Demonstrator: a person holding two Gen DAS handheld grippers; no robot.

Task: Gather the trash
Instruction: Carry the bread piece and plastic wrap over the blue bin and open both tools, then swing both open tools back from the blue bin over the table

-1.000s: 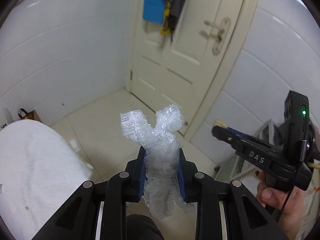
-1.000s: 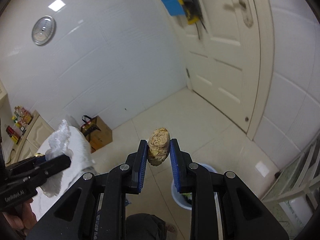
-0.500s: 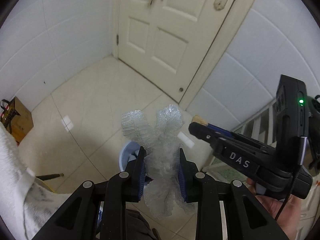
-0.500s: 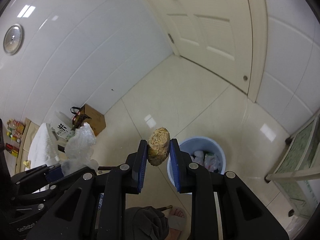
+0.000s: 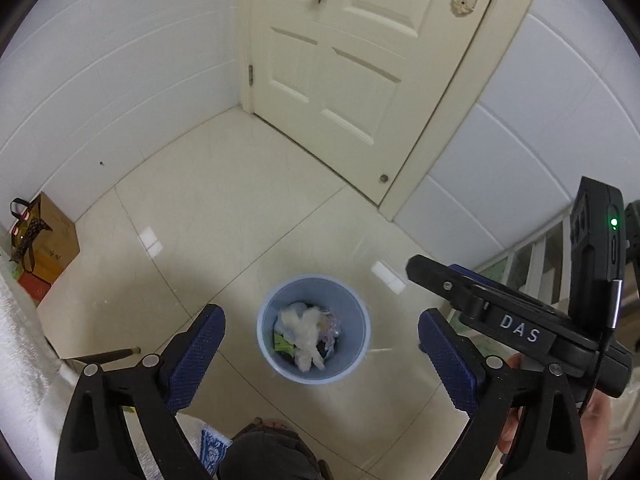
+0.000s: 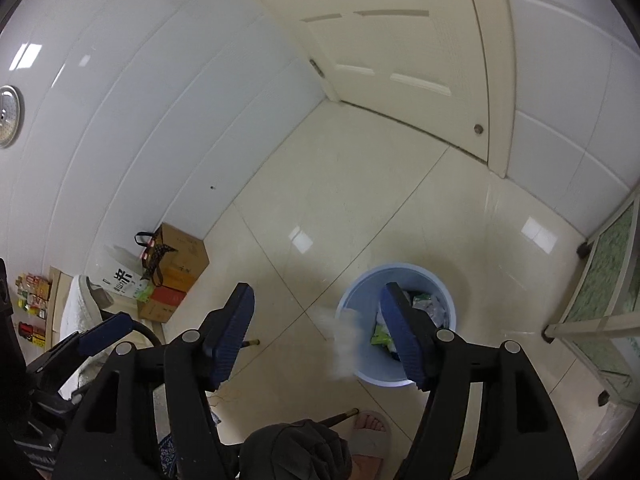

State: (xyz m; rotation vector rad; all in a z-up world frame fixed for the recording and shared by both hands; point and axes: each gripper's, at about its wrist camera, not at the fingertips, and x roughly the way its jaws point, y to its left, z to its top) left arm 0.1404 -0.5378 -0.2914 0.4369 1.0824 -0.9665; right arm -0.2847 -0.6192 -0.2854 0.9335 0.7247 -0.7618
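- The left gripper [image 5: 322,338] held a crumpled clear plastic wrap a moment ago; now its jaws have just been opening and stand spread wide with nothing between them.
- The right gripper [image 6: 316,330] was pinching a brown cork-like lump half a second ago; its jaws have also just been opening, and no lump is between them now.
- A pale blurred piece [image 6: 345,342] shows in the right wrist view at the near rim of the bin, between the spread jaws; I cannot tell what it is.
- The blue trash bin [image 5: 269,340] stands on the floor under both grippers, and both views have tipped down toward it since a second ago.
- Inside the bin lie white crumpled plastic [image 5: 304,330] and a green wrapper [image 5: 282,345].
- The right gripper, marked DAS, reaches in from the right side of the left wrist view, just beside the bin's edge.
- A person's foot in a slipper [image 6: 370,432] stands near the bin, and a thin dark stick [image 5: 106,356] lies on the floor to the left.
- A brown paper bag [image 5: 52,236] stands by the tiled wall, well apart from the bin.
- The cream door [image 5: 352,60] is closed; the tiled floor [image 5: 224,208] between it and the bin is open.
- A white-framed rack [image 6: 600,308] stands to the right of the bin.
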